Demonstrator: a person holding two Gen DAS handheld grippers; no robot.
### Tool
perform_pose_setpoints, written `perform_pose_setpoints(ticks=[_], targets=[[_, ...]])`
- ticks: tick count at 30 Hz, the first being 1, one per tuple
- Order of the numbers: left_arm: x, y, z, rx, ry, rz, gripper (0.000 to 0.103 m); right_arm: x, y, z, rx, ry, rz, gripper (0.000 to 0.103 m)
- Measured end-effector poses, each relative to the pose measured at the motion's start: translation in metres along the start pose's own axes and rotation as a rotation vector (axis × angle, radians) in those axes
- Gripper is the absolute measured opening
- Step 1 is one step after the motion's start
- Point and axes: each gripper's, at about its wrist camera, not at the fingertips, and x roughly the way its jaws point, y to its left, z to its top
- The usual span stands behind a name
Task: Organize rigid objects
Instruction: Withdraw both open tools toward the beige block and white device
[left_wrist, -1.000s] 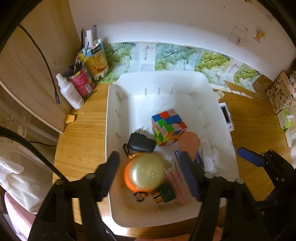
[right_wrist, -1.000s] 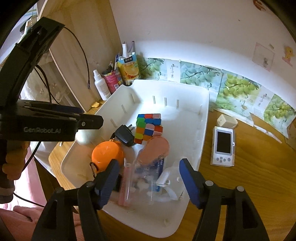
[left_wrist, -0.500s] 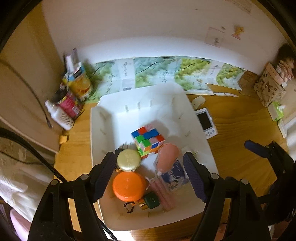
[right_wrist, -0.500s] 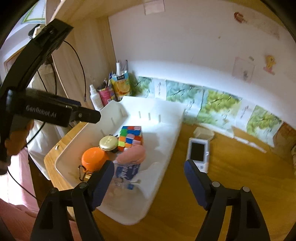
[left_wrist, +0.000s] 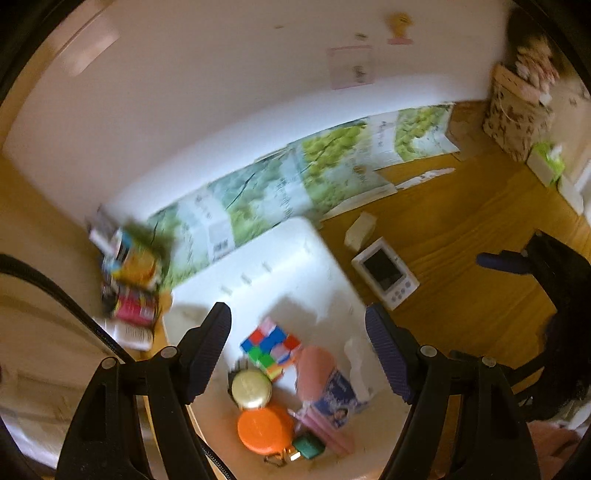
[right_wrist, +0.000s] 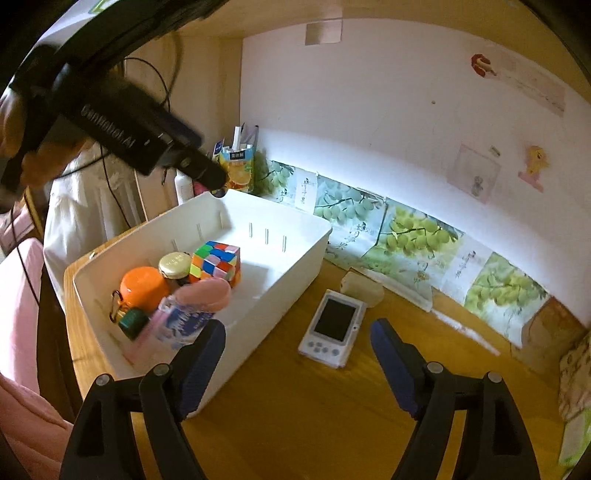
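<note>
The wooden desk (right_wrist: 295, 413) fills my right wrist view, and on it the white bin (right_wrist: 295, 243) sits toward 10 o'clock, its far half bare. Everything collected is packed into the bin's near end: the colour cube (right_wrist: 216, 264) stands furthest back, an orange round container (right_wrist: 144, 286) at its 8 o'clock, a gold-lidded jar (right_wrist: 174, 265) between those two, and a pink-capped pouch (right_wrist: 192, 306) leaning in front, with a small green block (right_wrist: 131, 322) at the pouch's 9 o'clock. Outside the bin, a white handheld console (right_wrist: 334, 326) lies flat on the desk at 3 o'clock of it, apart from its wall, with a small pale block (right_wrist: 360, 290) just beyond.

My right gripper (right_wrist: 297, 369) hangs released and empty above the desk, the console just ahead of its spread jaws. My left gripper (left_wrist: 299, 354) is likewise spread wide with nothing in it, above the bin's filled end; that view is blurred.
</note>
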Motion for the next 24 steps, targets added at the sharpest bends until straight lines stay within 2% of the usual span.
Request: perform_pose_setpoints(ticks=[5, 14, 21, 24], targets=[[0.017, -0.026, 0.039, 0.126, 0.018, 0.036, 0.078, 0.021, -0.024, -0.001, -0.016, 0.005, 0.034, 0.082], [0.066, -0.068, 0.081, 0.337, 0.083, 0.021, 0.078, 0.075, -0.054, -0.013, 0.128, 0.055, 0.133, 0.082], [0.113, -0.07, 0.104, 0.382, 0.172, -0.004, 0.078, 0.106, -0.068, -0.024, 0.271, 0.075, 0.231, 0.082], [0.133, -0.069, 0.113, 0.388, 0.202, -0.007, 0.078, 0.116, -0.071, -0.028, 0.322, 0.085, 0.247, 0.082]])
